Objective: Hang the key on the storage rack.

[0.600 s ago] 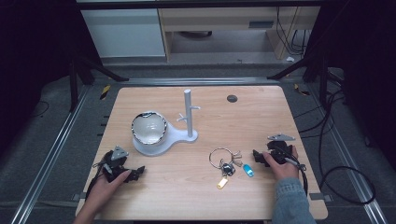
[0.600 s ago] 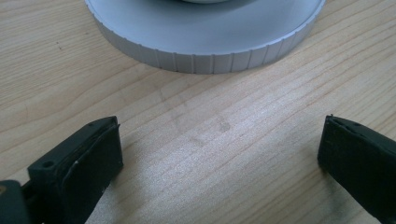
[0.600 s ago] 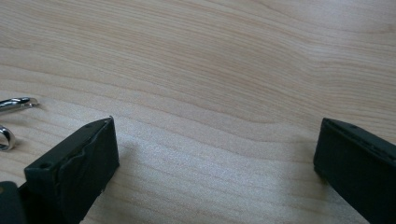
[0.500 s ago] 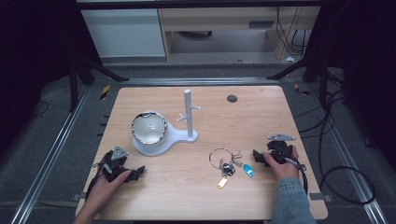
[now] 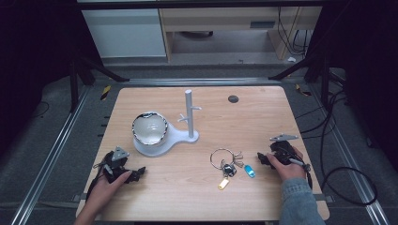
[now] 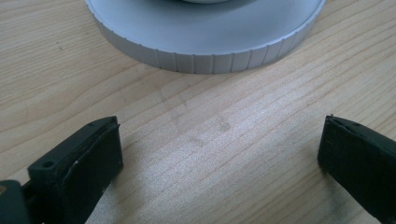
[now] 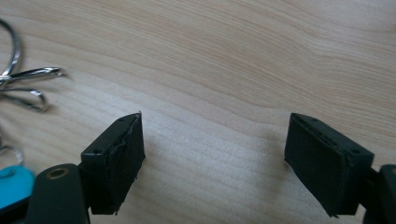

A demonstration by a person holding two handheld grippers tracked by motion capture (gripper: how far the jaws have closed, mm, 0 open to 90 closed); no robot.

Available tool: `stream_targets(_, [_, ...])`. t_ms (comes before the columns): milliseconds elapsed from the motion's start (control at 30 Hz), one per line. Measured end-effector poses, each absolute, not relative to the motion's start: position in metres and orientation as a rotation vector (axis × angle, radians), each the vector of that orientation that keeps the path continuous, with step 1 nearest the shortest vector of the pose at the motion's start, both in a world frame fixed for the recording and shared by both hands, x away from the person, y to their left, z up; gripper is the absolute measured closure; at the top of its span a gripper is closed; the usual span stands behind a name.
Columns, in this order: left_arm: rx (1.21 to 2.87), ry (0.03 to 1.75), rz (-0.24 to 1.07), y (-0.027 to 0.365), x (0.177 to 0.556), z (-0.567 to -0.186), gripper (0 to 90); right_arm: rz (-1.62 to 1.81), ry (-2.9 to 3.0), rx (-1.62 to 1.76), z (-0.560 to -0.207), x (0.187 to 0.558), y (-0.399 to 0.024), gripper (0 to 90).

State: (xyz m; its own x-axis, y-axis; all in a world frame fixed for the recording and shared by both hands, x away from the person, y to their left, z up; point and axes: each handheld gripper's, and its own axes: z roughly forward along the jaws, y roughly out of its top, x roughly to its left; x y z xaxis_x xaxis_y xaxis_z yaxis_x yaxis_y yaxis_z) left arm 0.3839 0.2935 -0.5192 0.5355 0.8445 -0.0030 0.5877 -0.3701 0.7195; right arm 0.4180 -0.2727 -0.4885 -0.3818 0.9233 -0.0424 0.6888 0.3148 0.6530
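A bunch of keys on a metal ring (image 5: pixel 222 158) lies on the wooden table (image 5: pixel 263 112), with a blue tag (image 5: pixel 249 171) and a yellow tag (image 5: pixel 222 183). My right gripper (image 5: pixel 261 160) rests on the table just right of the keys, open and empty. In the right gripper view its jaws (image 7: pixel 215 158) stand wide over bare wood, with the key rings (image 7: pixel 21 79) and blue tag (image 7: pixel 11 184) to the left. My left gripper (image 5: pixel 136 174) lies open at the front left. Its jaws (image 6: pixel 219 154) face the white stand's round base (image 6: pixel 205 44).
A white stand (image 5: pixel 189 115) with a post and short pegs rises mid-table; a bowl (image 5: pixel 150 129) sits on its round base. A dark round mark (image 5: pixel 233 98) lies at the back right. Metal rails and cables border the table.
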Motion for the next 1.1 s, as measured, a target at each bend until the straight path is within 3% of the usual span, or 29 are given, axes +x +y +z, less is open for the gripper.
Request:
stream_targets(167, [2.096, 1.156, 0.486, 0.293, 0.384, -0.519, 0.0, 0.78, 2.269, 1.378, -0.472, 0.417, -0.274, 27.9])
stream_targets(233, [2.095, 1.156, 0.486, 0.293, 0.384, -0.519, 0.0, 0.766, 2.317, 1.341, -0.466, 0.417, -0.271, 38.1])
stream_targets(333, [2.094, 1.156, 0.486, 0.293, 0.384, -0.519, 0.0, 0.748, 2.371, 1.288, -0.461, 0.417, -0.266, 42.4])
stream_targets(433, [2.094, 1.156, 0.486, 0.293, 0.384, -0.519, 0.0, 0.692, 2.496, 1.158, -0.455, 0.417, -0.25, 55.2])
stream_targets(700, [2.096, 1.157, 0.486, 0.293, 0.384, -0.519, 0.0, 0.631, 2.652, 1.044, -0.449, 0.422, -0.221, 72.8])
stream_targets(867, [2.096, 1.157, 0.486, 0.293, 0.384, -0.519, 0.0, 0.576, 2.711, 0.957, -0.449, 0.429, -0.207, 74.8])
stream_targets(1100, [2.096, 1.157, 0.486, 0.293, 0.384, -0.519, 0.0, 0.514, 2.774, 0.904, -0.453, 0.442, -0.194, 70.9])
